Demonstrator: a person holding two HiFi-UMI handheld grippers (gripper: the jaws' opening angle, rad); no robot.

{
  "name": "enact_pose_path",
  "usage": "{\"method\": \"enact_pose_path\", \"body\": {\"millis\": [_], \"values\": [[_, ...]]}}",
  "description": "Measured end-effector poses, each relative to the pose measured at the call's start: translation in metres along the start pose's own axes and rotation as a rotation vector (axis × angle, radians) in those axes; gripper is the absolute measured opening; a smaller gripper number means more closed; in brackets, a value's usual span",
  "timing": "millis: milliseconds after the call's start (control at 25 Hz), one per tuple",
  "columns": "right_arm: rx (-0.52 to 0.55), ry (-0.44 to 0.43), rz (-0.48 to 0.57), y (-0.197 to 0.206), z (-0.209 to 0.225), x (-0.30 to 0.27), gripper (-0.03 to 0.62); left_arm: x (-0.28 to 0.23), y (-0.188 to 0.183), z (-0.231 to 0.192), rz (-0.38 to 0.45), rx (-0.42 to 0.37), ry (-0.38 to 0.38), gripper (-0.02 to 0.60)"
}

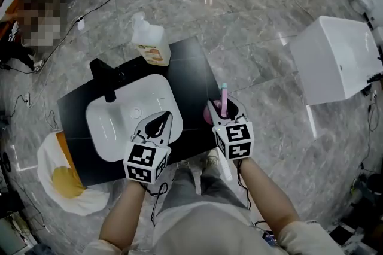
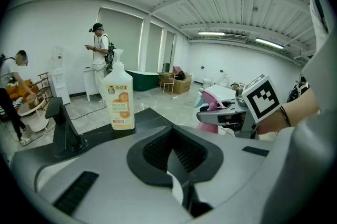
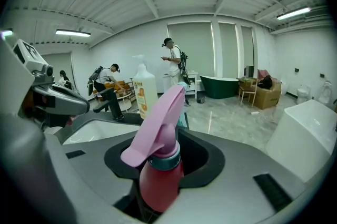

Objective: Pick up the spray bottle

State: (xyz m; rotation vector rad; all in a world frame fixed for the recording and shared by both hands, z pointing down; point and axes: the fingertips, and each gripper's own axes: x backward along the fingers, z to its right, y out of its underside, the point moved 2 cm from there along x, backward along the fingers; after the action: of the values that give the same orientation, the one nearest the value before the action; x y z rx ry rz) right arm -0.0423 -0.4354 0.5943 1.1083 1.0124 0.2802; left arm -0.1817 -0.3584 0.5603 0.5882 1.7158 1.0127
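Observation:
The spray bottle (image 1: 222,105) has a red body and a pink trigger head and stands upright at the right edge of the black counter (image 1: 191,62). My right gripper (image 1: 223,115) is shut on it. In the right gripper view the bottle (image 3: 158,170) fills the gap between the jaws of the right gripper (image 3: 160,157), and its pink head rises above them. My left gripper (image 1: 160,123) hovers over the white sink basin (image 1: 114,128), shut, with nothing between its jaws. The left gripper view shows the left gripper (image 2: 174,165) empty and the pink bottle (image 2: 213,107) off to the right.
An orange-labelled soap bottle (image 1: 149,44) stands at the counter's far edge, beside a black faucet (image 1: 105,77). A white tub (image 1: 338,59) sits on the floor to the right. A white and yellow bag (image 1: 63,179) lies at the left. Two people stand far back.

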Motion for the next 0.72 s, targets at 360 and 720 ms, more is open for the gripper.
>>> {"method": "enact_pose_path", "body": {"millis": [360, 720], "values": [[0.056, -0.093, 0.096, -0.086, -0.019, 0.054, 0.178, 0.035, -0.052, -0.016, 0.113, -0.034, -0.069, 0.018], [0.172, -0.155, 0.284, -0.181, -0.053, 0.128, 0.178, 0.083, -0.11, -0.019, 0.212, -0.146, -0.13, 0.018]]}}
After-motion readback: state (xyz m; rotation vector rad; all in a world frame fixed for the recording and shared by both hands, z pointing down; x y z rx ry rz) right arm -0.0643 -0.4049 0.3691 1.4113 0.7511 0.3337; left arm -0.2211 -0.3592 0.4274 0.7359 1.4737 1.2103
